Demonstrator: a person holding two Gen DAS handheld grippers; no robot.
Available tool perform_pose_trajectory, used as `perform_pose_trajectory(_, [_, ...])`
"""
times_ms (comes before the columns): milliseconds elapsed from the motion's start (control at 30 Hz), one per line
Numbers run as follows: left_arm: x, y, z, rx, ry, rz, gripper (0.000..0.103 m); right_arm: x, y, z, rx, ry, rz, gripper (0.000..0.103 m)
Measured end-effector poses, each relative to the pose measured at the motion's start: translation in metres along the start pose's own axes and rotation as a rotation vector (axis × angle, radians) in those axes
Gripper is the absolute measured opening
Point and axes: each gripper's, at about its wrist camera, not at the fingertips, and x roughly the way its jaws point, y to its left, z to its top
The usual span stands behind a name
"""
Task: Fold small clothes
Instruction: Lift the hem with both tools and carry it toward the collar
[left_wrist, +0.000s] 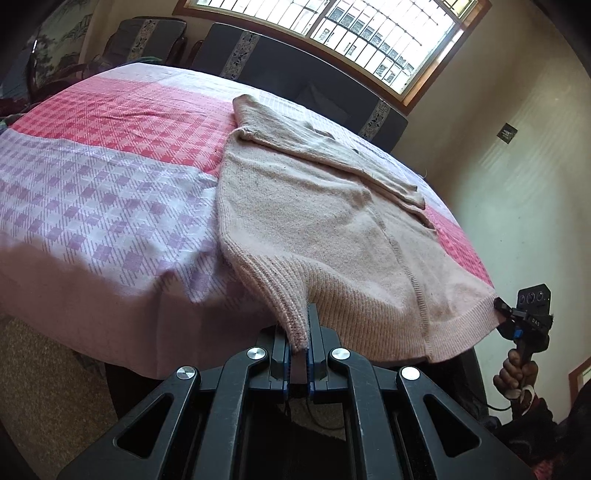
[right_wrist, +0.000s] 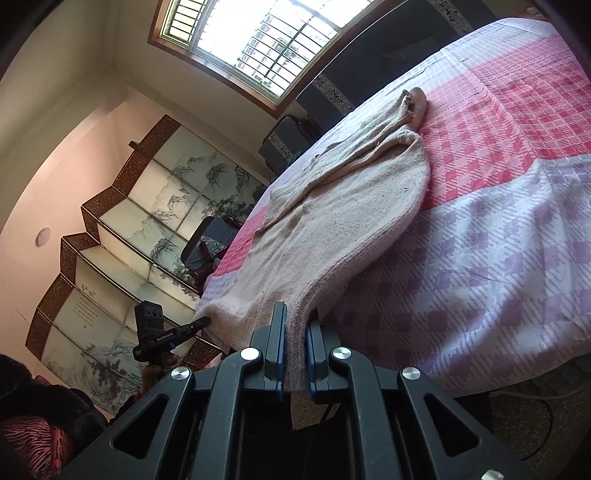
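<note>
Sweater (left_wrist: 314, 221) flat on checked bedspread (left_wrist: 110, 177), hem hanging off near edge. Left gripper (left_wrist: 299, 332) fingers pinched on one hem corner; right gripper (right_wrist: 295, 343) pinched on other. Next, prob: lift both corners evenly, keep hem taut, carry toward far collar, avoid dragging sleeve.

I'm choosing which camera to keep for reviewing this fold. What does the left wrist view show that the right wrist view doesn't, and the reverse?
Only the left wrist view: the sweater's whole ribbed hem stretched between both grippers, the right gripper pinching its far corner, and the hand on that handle.

Only the right wrist view: the painted folding screen along the wall and the left gripper seen from outside at the hem's other corner.

Both: the pink sweater with a sleeve folded across, the checked bedspread, the barred window, and a hem corner clamped between the camera's own jaws.
</note>
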Motion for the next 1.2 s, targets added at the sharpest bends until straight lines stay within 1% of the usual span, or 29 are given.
perform_pose_trajectory(100, [-0.005, 0.001, -0.001, 0.014, -0.002, 0.044, 0.008, 0.0, -0.001, 0.001, -0.012, 0.001, -0.013, 0.009])
perform_pose_trajectory(133, [-0.007, 0.003, -0.004, 0.023, -0.005, 0.063, 0.01, -0.001, -0.002, 0.0, -0.008, 0.001, -0.012, 0.009])
perform_pose_trajectory(167, [-0.01, 0.006, -0.009, 0.02, -0.007, 0.084, 0.016, -0.001, -0.004, -0.001, -0.001, 0.001, -0.011, 0.009])
perform_pose_trajectory(233, [-0.015, 0.016, -0.019, -0.007, -0.004, 0.105, 0.024, 0.0, -0.009, -0.003, 0.007, 0.006, -0.025, 0.009])
perform_pose_trajectory(300, [-0.019, 0.028, -0.031, -0.042, 0.004, 0.106, 0.034, 0.002, -0.012, -0.004, 0.019, 0.008, -0.018, 0.009])
perform_pose_trajectory(367, [-0.02, 0.037, -0.041, -0.076, 0.008, 0.1, 0.048, 0.004, -0.012, -0.004, 0.014, 0.012, -0.02, 0.009])
perform_pose_trajectory(433, [-0.018, 0.04, -0.046, -0.079, 0.012, 0.095, 0.054, 0.005, -0.012, -0.003, 0.017, 0.014, -0.015, 0.009])
perform_pose_trajectory(500, [-0.012, 0.043, -0.045, -0.076, 0.016, 0.1, 0.056, 0.004, -0.011, -0.002, 0.015, 0.014, -0.015, 0.009])
perform_pose_trajectory(567, [-0.005, 0.044, -0.042, -0.074, 0.029, 0.063, 0.056, 0.003, -0.009, -0.002, 0.009, 0.011, -0.015, 0.009])
perform_pose_trajectory(600, [-0.001, 0.042, -0.04, -0.059, 0.033, 0.046, 0.056, 0.003, -0.008, -0.002, 0.01, 0.01, -0.013, 0.009])
perform_pose_trajectory(700, [0.015, 0.033, -0.033, 0.012, 0.05, 0.031, 0.056, 0.003, -0.01, -0.001, 0.018, 0.012, -0.013, 0.009])
perform_pose_trajectory(733, [0.023, 0.032, -0.031, 0.029, 0.069, 0.038, 0.057, 0.004, -0.01, -0.002, 0.022, 0.011, -0.009, 0.009])
perform_pose_trajectory(767, [0.031, 0.033, -0.03, 0.029, 0.089, 0.043, 0.057, 0.004, -0.01, -0.002, 0.025, 0.011, -0.009, 0.009])
perform_pose_trajectory(833, [0.044, 0.037, -0.026, 0.004, 0.122, 0.018, 0.057, 0.005, -0.01, -0.001, 0.022, 0.015, -0.013, 0.009])
perform_pose_trajectory(900, [0.049, 0.038, -0.024, -0.007, 0.108, -0.007, 0.057, 0.006, -0.011, -0.002, 0.022, 0.018, -0.018, 0.009])
perform_pose_trajectory(933, [0.048, 0.037, -0.024, -0.001, 0.083, -0.024, 0.056, 0.006, -0.011, -0.001, 0.023, 0.02, -0.022, 0.009])
perform_pose_trajectory(967, [0.047, 0.034, -0.024, 0.005, 0.062, -0.026, 0.044, 0.006, -0.011, -0.001, 0.022, 0.023, -0.027, 0.009])
perform_pose_trajectory(1000, [0.047, 0.031, -0.023, 0.008, 0.064, -0.021, 0.023, 0.007, -0.011, -0.001, 0.023, 0.024, -0.035, 0.009])
perform_pose_trajectory(1033, [0.046, 0.029, -0.023, 0.002, 0.074, -0.008, 0.005, 0.007, -0.012, -0.001, 0.025, 0.026, -0.043, 0.009])
perform_pose_trajectory(1100, [0.037, 0.023, -0.023, 0.0, 0.053, -0.016, 0.005, 0.008, -0.014, -0.001, 0.033, 0.029, -0.046, 0.009])
perform_pose_trajectory(1167, [0.026, 0.015, -0.021, 0.013, 0.035, -0.01, 0.005, 0.007, -0.014, -0.001, 0.034, 0.027, -0.036, 0.009])
perform_pose_trajectory(1200, [0.02, 0.012, -0.019, 0.01, 0.029, -0.018, 0.005, 0.007, -0.013, 0.0, 0.033, 0.025, -0.028, 0.009])
